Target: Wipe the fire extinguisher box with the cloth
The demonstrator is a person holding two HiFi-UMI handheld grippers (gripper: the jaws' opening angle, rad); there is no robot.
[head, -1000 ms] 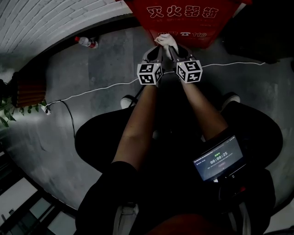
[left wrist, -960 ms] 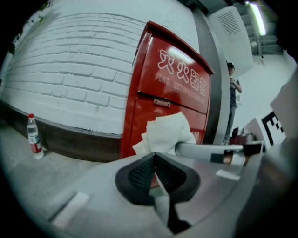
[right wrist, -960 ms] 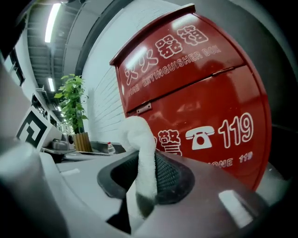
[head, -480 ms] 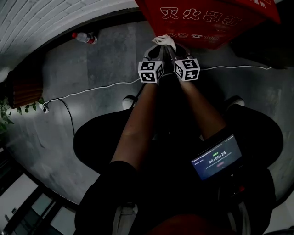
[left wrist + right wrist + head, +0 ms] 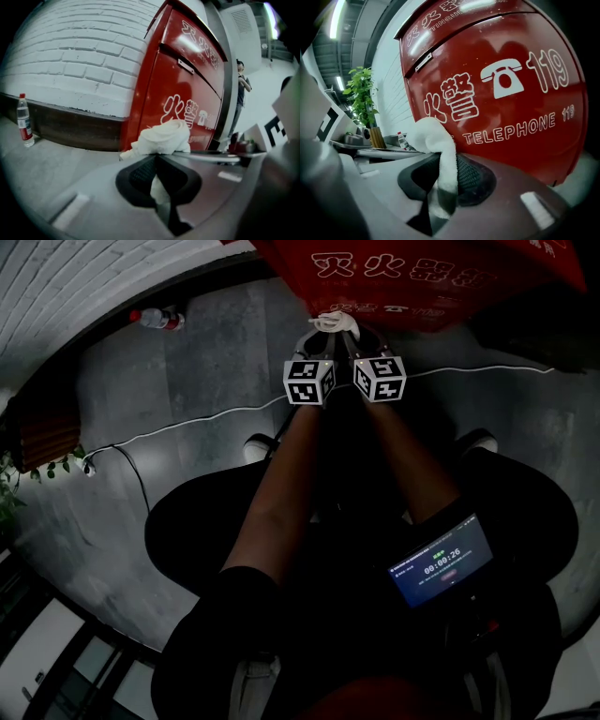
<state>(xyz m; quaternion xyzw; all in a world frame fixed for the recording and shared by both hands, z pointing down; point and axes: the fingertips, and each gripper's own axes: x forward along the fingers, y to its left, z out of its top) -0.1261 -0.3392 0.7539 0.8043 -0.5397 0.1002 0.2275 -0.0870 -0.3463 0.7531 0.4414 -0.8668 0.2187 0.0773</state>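
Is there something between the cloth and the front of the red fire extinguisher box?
Nothing visible. Both the left gripper and the right gripper clamp the white cloth, and no object shows between it and the fire extinguisher box front.

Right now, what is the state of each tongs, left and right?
Left tongs: closed, holding the white cloth.
Right tongs: closed, holding the white cloth too.
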